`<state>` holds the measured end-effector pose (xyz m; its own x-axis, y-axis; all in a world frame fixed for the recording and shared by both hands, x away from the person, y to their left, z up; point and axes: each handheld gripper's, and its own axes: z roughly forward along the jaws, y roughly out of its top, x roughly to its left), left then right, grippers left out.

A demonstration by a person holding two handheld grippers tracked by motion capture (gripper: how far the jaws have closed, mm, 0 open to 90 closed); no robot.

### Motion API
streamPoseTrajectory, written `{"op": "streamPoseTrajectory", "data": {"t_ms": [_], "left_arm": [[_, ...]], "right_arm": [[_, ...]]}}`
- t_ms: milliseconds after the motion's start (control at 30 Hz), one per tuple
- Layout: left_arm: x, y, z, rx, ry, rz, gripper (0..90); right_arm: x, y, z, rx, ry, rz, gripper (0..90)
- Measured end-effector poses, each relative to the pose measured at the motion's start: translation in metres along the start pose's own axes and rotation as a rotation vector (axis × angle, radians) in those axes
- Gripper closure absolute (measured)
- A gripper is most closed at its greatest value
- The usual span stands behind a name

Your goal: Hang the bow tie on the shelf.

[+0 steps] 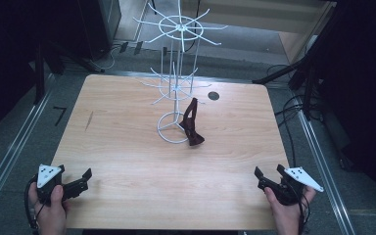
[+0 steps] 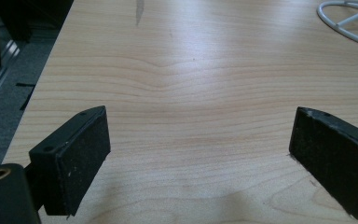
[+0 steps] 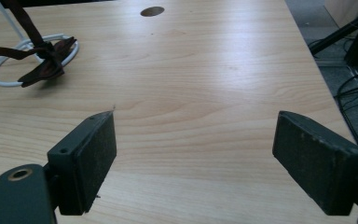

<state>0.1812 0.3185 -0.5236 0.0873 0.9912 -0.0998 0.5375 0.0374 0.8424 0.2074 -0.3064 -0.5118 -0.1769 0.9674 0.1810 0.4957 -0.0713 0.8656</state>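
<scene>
A white wire display stand (image 1: 178, 73) with hooked arms rises from a ring base at the table's middle back. A dark brown bow tie (image 1: 192, 125) hangs by its strap from a low arm and rests on the ring base (image 3: 9, 81), its bow (image 3: 46, 65) lying on the wood. My left gripper (image 1: 81, 178) sits low at the table's front left corner, open and empty, its jaws wide apart (image 2: 198, 154). At the front right corner my right gripper (image 1: 268, 175) is open too, with bare wood between its jaws (image 3: 193, 163).
The wooden table (image 1: 127, 161) has a dark round hole (image 1: 213, 96) near the back right and a dark streak (image 1: 88, 120) at the left. Cables (image 1: 289, 112) and black stands crowd the floor to the right. Metal rails run along both sides.
</scene>
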Motion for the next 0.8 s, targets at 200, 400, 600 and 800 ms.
{"op": "streamPoseTrajectory", "data": {"t_ms": [200, 400, 600, 800], "left_arm": [[0.0, 0.0, 0.0, 0.002, 0.003, 0.007, 5.8], [-0.001, 0.0, 0.0, -0.002, 0.005, 0.009, 6.0], [-0.002, 0.0, 0.0, 0.0, 0.006, 0.017, 6.1], [-0.002, 0.0, 0.0, 0.003, 0.008, 0.024, 6.1]], "right_arm": [[-0.015, -0.006, -0.004, 0.006, -0.024, 0.005, 14.1], [-0.029, -0.014, -0.006, 0.015, -0.048, 0.025, 14.1], [-0.042, -0.022, -0.008, 0.016, -0.067, 0.046, 14.1], [-0.056, -0.031, -0.01, 0.017, -0.092, 0.072, 14.1]]}}
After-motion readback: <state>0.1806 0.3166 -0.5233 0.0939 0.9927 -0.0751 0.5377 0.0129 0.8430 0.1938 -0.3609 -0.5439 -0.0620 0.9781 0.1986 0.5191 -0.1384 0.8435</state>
